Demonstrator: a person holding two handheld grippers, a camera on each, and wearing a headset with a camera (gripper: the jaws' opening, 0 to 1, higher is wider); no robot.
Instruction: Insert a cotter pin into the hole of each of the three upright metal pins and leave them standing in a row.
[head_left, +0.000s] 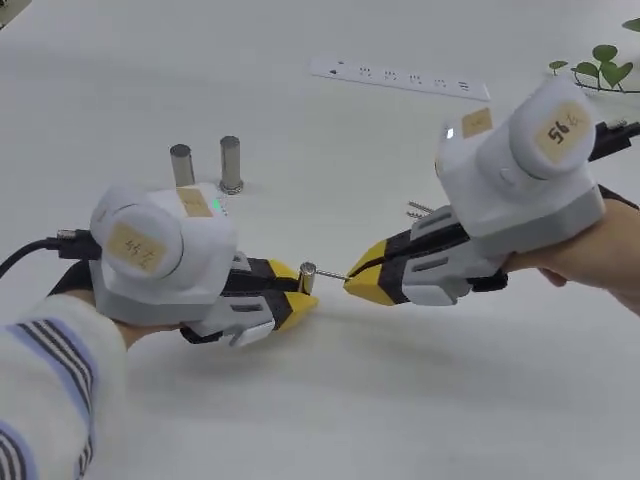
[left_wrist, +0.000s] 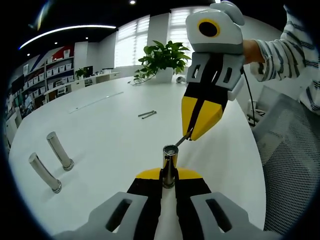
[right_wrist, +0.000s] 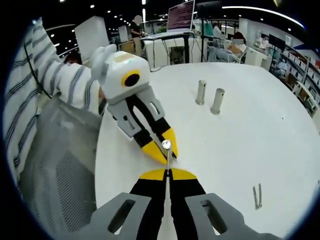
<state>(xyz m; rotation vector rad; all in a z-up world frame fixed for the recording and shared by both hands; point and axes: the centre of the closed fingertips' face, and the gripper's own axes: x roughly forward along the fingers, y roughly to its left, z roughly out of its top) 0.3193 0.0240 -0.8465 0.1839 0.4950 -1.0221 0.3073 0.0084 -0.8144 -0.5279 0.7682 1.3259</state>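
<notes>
The head view is bright and even; the white table is nearly washed out, with soft pale shadows. In the left gripper view the windows at the top are overexposed and the metal pin at lower centre glints. Both gripper views bend strongly at the edges.

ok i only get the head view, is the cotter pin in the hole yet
Observer: Can't confirm; in the left gripper view the cotter pin tip meets the metal pin just under its top rim.
Operator: right jaws shut on it
Observer: Yes, the right gripper view shows the right gripper clamped on it.
Operator: any spares
Observer: Spare cotter pins lie together on the table, seen whole in the left gripper view.
</notes>
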